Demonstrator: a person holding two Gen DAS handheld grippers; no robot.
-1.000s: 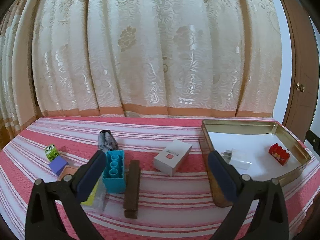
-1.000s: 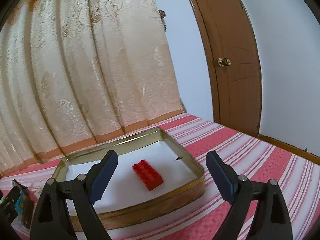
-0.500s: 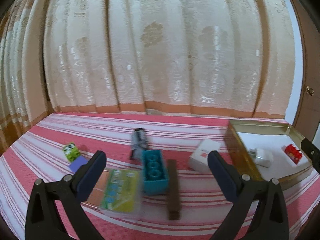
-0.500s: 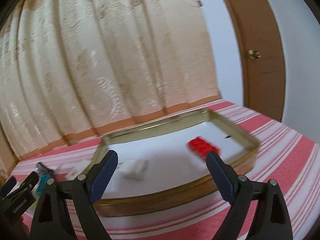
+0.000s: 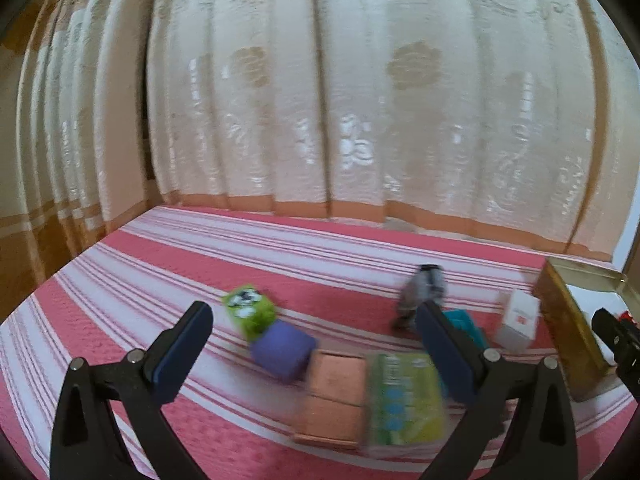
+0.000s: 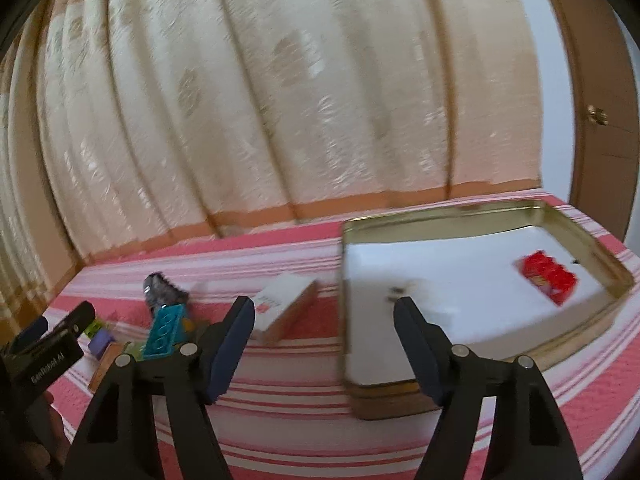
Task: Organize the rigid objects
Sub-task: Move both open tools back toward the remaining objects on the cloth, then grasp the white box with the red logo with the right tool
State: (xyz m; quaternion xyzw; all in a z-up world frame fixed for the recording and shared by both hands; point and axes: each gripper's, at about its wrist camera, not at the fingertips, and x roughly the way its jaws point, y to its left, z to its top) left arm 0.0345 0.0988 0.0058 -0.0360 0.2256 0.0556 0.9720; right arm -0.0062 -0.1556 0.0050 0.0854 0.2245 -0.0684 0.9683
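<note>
left gripper: fingers spread wide, empty, over purple block | right gripper: fingers closing, nothing between | red brick in tin

black gripper, blue pads, silver screws

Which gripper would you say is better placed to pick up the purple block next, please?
Left, probably. The left gripper is open with the purple block lying between its fingers. The right gripper, empty with its jaws closing, faces the white box and tin tray.
</note>
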